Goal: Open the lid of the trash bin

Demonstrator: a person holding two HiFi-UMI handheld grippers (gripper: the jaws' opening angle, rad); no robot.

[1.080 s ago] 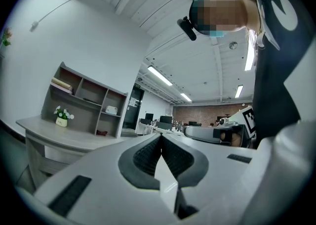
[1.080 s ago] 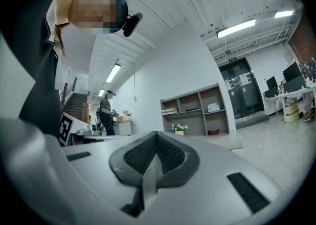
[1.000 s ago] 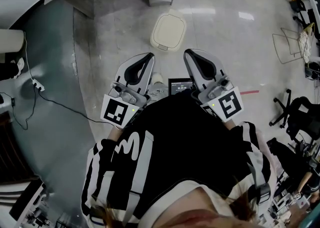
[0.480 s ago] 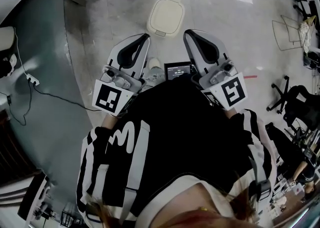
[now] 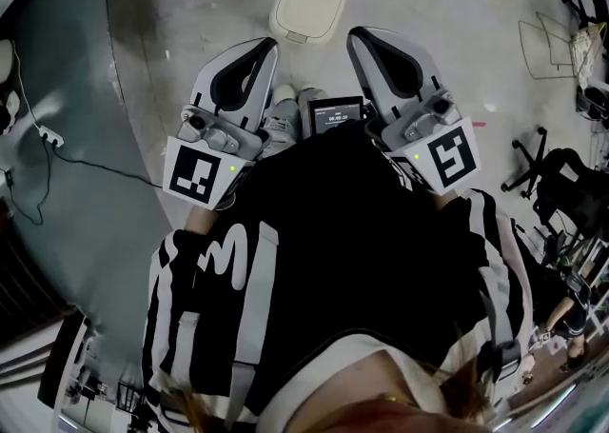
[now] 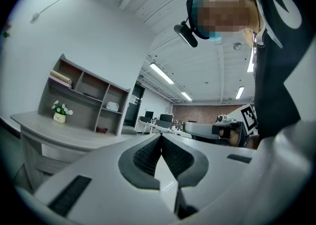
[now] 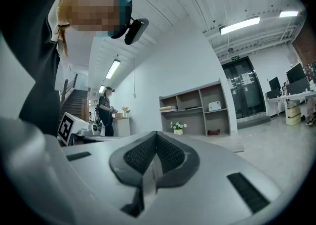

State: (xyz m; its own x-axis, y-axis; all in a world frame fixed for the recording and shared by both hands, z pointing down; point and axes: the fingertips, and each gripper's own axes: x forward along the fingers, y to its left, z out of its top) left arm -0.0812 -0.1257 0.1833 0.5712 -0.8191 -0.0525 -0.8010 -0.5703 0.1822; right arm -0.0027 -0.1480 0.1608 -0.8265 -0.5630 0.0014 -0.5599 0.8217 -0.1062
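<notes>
The trash bin (image 5: 306, 5) stands on the pale floor ahead of the person, its cream, rounded-square lid down. Both grippers are held close to the person's chest, short of the bin and not touching it. My left gripper (image 5: 269, 44) points toward the bin's left side with its jaws together and nothing between them. My right gripper (image 5: 354, 35) points toward the bin's right side, also shut and empty. In the left gripper view the shut left gripper (image 6: 161, 136) aims up at the room; in the right gripper view the right gripper (image 7: 157, 134) does too. The bin shows in neither gripper view.
A small screen (image 5: 333, 117) sits at the person's chest between the grippers. A black cable (image 5: 86, 167) crosses the grey floor at left. An office chair (image 5: 557, 184) and a wire rack (image 5: 554, 41) stand at right. A shelf unit (image 6: 81, 98) lines the wall. Another person (image 7: 105, 115) stands far off.
The bin has slid toward the top of the head view as the person stepped closer. Both grippers stay shut and keep their place by the chest.
</notes>
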